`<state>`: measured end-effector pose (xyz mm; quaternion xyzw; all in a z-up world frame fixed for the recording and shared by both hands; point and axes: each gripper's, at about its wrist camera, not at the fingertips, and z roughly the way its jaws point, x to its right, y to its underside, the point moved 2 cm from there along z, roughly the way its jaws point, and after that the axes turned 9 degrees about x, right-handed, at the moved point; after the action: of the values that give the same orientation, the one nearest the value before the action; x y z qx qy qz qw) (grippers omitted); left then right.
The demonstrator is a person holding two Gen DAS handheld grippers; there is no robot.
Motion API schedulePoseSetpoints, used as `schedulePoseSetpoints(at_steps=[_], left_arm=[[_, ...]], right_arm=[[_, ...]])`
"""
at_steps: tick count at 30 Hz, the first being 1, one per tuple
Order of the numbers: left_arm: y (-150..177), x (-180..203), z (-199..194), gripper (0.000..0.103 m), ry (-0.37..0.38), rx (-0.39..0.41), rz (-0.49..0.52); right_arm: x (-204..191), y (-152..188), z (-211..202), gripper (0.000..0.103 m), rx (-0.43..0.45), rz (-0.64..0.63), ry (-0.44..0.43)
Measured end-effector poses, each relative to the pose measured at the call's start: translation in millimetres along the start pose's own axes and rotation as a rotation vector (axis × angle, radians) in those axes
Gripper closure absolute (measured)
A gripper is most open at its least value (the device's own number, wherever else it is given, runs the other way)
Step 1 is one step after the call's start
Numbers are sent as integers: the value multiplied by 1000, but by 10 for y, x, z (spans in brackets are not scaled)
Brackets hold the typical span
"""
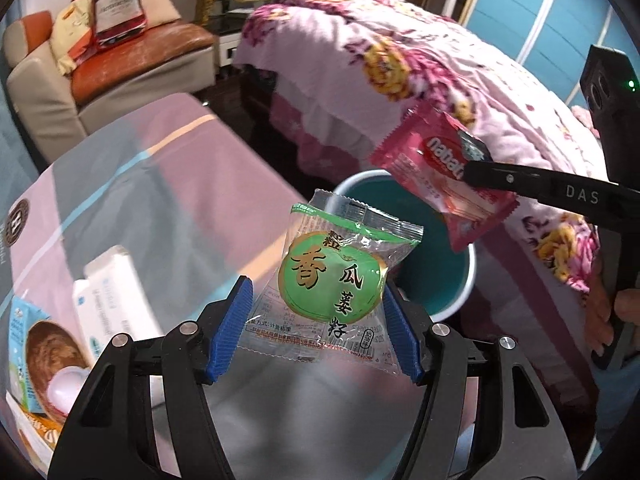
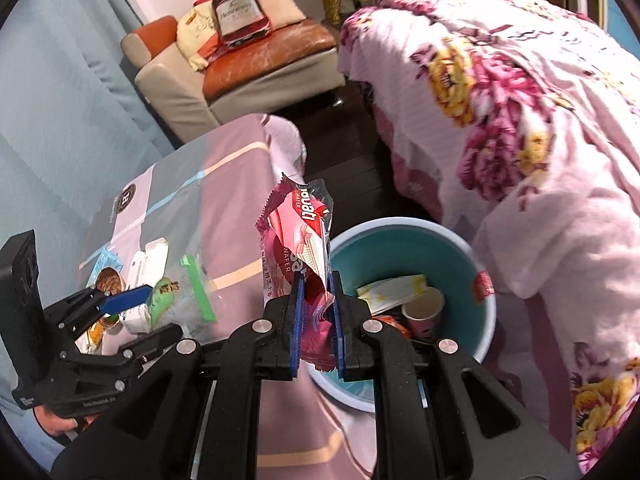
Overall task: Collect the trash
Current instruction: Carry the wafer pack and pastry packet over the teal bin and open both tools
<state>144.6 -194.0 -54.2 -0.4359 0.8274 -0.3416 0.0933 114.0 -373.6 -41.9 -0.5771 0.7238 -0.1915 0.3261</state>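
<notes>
Right tool pinches pink wafer wrapper; left tool grips green snack packet at sides. Both light, crinkly, slippery; hold flat edges over bin.

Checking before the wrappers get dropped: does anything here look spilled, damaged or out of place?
Nothing stands out. The round teal bin stands upright with trash inside; the left claw holds a clear green-labelled packet, the right claw a pink wafer wrapper.

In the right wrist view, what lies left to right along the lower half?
Left claw holding a clear green-printed snack packet → pink wafer wrapper in the right claw → teal round bin → pink floral blanket.
</notes>
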Motion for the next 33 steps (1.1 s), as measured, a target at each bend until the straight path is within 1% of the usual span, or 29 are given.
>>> schedulePoseSetpoints(at_steps=[4,10,16,23,28,31,32,33], left_arm=[[-49,262,115,38,19,-9,18],[-85,526,324,38,27,-32,45],[-112,733,566,38,22,-66,90],[-123,821,724,38,25,-86,111],[-136,836,811,37,24,-95,108],[-147,820,833,35,22,-92,105],[-154,818,836,33,23,-91,102],[-161,812,837,28,24,-90,96]], right_arm=[[195,17,-154,91,33,7,26],[521,55,-283,91,53,46,45],[750,101,-293,91,55,82,61],[843,109,-221,91,43,91,70],[870,111,-150,91,32,88,79],[887,113,-115,91,24,95,81],[894,113,-104,91,22,96,83],[896,111,-99,91,20,97,84]])
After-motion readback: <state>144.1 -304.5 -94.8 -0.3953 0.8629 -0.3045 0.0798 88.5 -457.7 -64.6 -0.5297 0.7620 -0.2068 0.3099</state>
